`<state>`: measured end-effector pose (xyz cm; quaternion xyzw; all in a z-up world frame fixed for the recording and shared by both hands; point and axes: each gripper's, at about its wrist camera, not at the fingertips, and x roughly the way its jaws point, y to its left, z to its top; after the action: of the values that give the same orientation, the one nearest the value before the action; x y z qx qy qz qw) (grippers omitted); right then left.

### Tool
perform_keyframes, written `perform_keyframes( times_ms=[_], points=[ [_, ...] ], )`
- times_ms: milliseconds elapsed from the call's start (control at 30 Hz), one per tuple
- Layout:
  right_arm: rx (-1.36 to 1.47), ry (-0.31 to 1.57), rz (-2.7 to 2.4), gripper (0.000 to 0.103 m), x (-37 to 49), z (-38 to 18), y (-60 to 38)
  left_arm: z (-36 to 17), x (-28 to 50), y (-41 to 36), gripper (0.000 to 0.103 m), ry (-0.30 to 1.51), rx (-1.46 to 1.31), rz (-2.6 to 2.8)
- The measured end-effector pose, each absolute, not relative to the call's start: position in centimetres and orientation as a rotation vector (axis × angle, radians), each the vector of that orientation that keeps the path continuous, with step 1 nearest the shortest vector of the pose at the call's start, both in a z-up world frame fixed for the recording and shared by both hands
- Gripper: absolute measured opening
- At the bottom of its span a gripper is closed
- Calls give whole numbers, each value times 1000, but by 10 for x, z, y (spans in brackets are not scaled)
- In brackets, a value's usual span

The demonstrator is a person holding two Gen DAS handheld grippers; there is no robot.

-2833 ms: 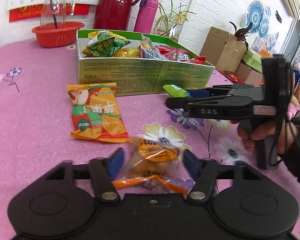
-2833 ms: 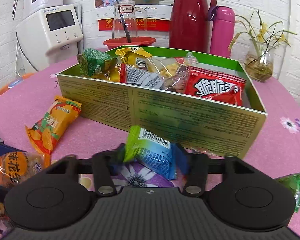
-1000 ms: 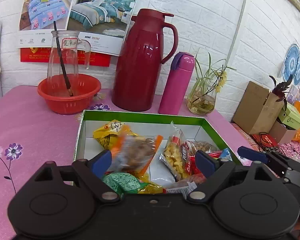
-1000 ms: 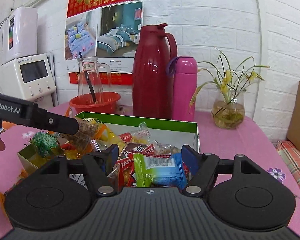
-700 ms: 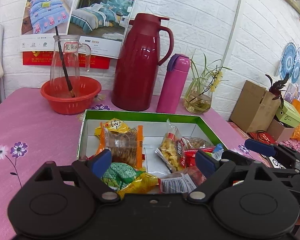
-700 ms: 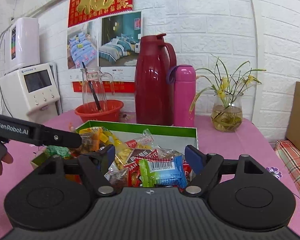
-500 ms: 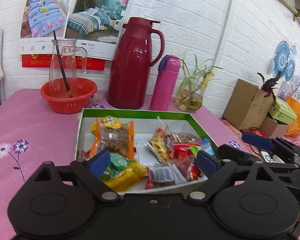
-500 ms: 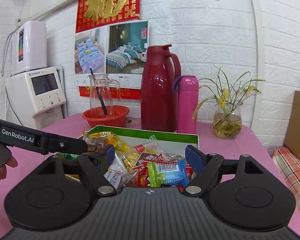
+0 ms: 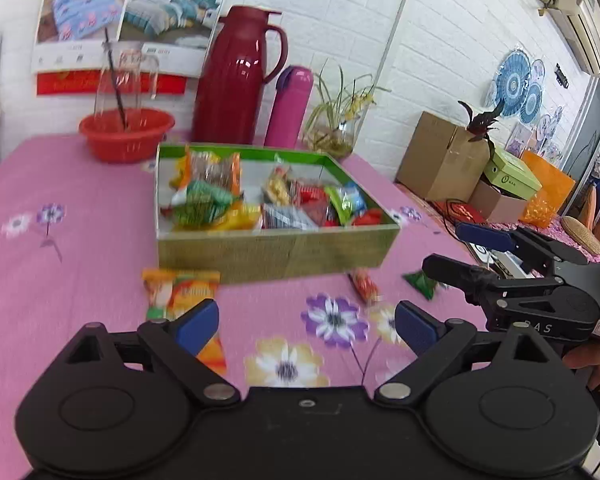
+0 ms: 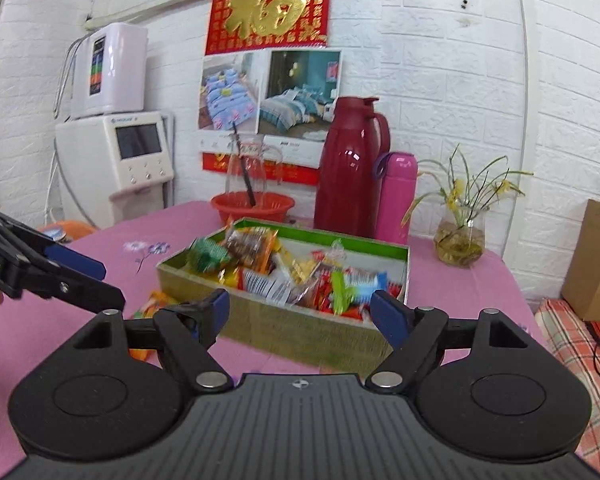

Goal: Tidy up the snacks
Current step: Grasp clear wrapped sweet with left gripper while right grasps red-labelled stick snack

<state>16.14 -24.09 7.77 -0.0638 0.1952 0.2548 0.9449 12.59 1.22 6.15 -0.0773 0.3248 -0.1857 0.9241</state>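
A green cardboard box [image 9: 276, 248] [image 10: 300, 336] stands on the pink flowered tablecloth, holding several snack packets. Among them are the orange-edged clear packet [image 9: 216, 168] and the green-blue packet [image 10: 356, 284]. An orange packet [image 9: 180, 292] [image 10: 156, 304] lies on the cloth in front of the box. A small red snack [image 9: 364, 286] and a green one [image 9: 420, 282] lie near the box's front right corner. My left gripper [image 9: 306, 322] [image 10: 108, 284] is open and empty, in front of the box. My right gripper [image 10: 302, 310] [image 9: 446, 248] is open and empty too, to the box's right.
Behind the box stand a red jug [image 9: 240, 80], a pink bottle [image 9: 288, 108], a red bowl [image 9: 126, 134] holding a glass jar, and a plant vase [image 10: 460, 244]. Cardboard boxes [image 9: 444, 156] sit beyond the table's right edge. A white dispenser [image 10: 116, 156] stands at the left.
Both grippers have let their packets go into the box and drawn back from it. They now hang lower, in front of the box, open and empty.
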Motion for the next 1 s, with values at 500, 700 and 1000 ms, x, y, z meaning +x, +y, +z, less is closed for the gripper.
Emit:
perform_keyframes(
  times_ms=[500, 700, 1000],
  points=[
    [-180, 592, 490, 103, 154, 18, -242, 2, 61, 19, 103, 744, -223, -375],
    [-193, 612, 460, 103, 183, 14, -228, -6, 62, 17, 103, 759, -243, -376],
    [-160, 686, 372, 82, 237, -3, -222, -13, 73, 17, 78, 768, -223, -346]
  ],
)
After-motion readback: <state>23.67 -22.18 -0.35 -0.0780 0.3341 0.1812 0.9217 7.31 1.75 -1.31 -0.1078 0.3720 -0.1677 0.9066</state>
